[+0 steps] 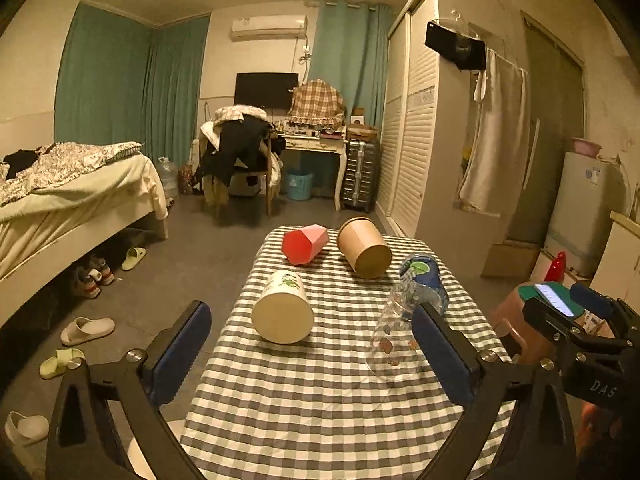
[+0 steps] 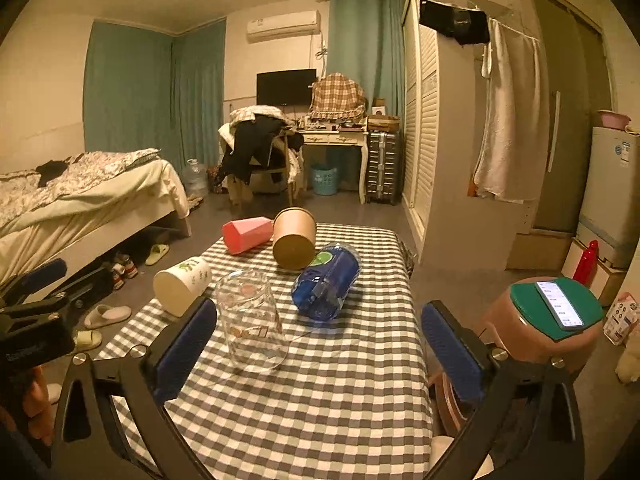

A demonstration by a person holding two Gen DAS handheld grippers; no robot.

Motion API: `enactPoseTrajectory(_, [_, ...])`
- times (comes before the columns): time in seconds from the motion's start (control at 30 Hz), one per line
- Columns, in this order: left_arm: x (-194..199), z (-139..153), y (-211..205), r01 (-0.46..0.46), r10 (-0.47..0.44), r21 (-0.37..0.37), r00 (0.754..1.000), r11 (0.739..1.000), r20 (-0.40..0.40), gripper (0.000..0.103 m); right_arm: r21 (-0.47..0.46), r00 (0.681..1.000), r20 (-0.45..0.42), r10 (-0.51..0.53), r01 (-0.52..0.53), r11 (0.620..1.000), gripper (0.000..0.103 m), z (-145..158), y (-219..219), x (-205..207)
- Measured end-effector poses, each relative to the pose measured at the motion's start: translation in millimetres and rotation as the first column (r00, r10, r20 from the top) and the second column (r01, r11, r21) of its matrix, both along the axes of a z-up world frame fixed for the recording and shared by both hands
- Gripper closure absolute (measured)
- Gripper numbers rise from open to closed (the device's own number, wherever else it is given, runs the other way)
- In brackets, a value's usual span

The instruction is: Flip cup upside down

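Several cups lie on their sides on the checked table (image 1: 320, 420) (image 2: 340, 400): a white cup with a leaf print (image 1: 283, 309) (image 2: 182, 285), a clear glass cup (image 1: 394, 336) (image 2: 251, 322), a blue cup (image 1: 425, 284) (image 2: 326, 282), a brown paper cup (image 1: 364, 247) (image 2: 294, 238) and a red faceted cup (image 1: 305, 243) (image 2: 247, 234). My left gripper (image 1: 312, 344) is open and empty, above the near table, the white cup just ahead. My right gripper (image 2: 318, 344) is open and empty, its left finger beside the glass cup.
A brown stool (image 2: 544, 328) with a green top and a phone (image 2: 559, 303) stands right of the table. A bed (image 1: 60, 200) is at left, with slippers (image 1: 86, 330) on the floor. A wardrobe (image 1: 420, 128) and fridge (image 2: 612, 192) are at right.
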State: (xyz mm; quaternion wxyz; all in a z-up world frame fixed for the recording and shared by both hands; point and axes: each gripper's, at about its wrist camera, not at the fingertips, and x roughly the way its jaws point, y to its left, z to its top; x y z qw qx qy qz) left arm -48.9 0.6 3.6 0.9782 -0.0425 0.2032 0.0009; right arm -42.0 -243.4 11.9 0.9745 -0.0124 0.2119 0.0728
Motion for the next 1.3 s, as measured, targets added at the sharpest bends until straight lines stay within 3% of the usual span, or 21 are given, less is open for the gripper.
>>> enactPoseTrajectory(1.3, [4.1, -3.4, 5.6, -0.036, 0.037, 0.030, 0.999, 0.999, -0.039, 0.000, 0.000, 0.998, -0.041, -0.047, 0.047, 0.999, 0.000, -8.6, -6.6, 4.1])
